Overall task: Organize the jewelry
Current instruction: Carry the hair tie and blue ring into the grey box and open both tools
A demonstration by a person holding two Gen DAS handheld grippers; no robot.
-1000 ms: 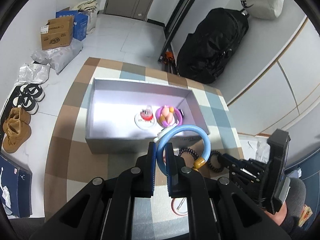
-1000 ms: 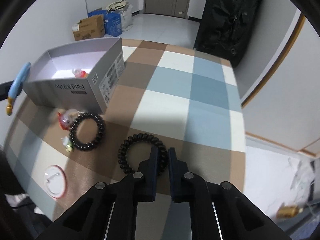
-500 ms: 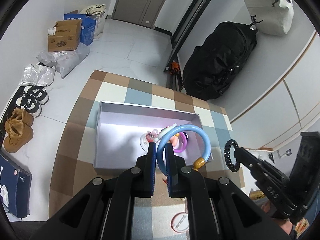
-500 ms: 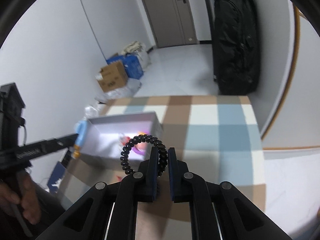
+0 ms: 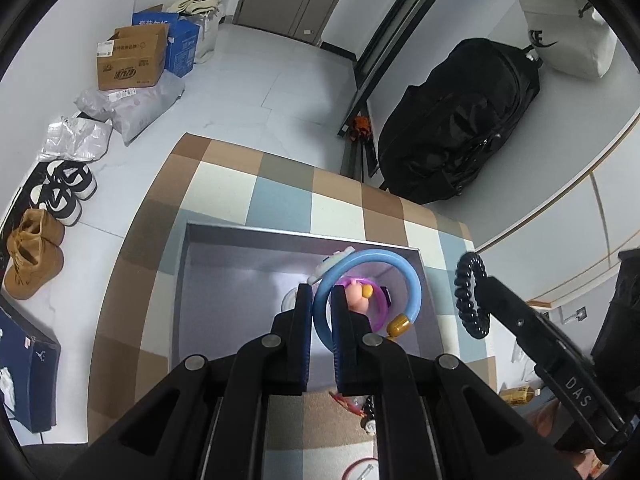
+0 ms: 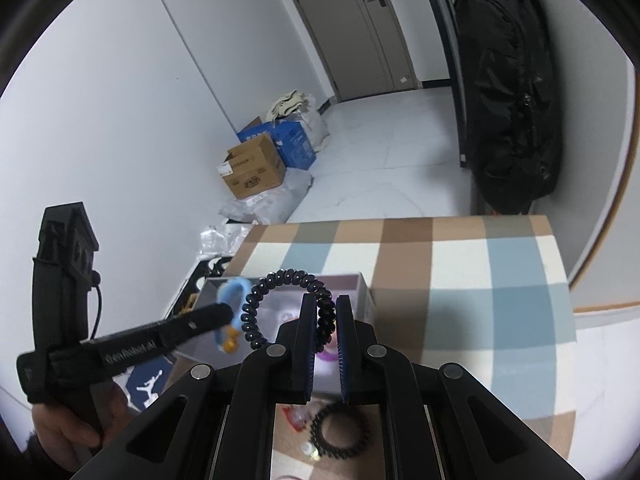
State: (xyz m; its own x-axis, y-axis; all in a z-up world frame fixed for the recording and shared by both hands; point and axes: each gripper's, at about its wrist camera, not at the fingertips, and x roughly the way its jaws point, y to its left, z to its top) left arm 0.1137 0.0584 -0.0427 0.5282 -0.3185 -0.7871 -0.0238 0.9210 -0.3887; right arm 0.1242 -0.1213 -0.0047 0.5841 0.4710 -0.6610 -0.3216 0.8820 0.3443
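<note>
On a checked tablecloth (image 5: pixel 280 184) stands an open grey box (image 5: pixel 224 280). Above it the left gripper (image 5: pixel 320 308) pinches a stiff, light blue bangle (image 5: pixel 404 276) by its rim; right of it, the right gripper (image 6: pixel 322 320) clamps a springy black coil bracelet (image 6: pixel 276 280), likely to flex.

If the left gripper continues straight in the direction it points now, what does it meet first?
Probably the purple bracelet with the pink charm inside the grey box. The left gripper, shut on the blue bracelet, points down into it; depth is uncertain.
</note>
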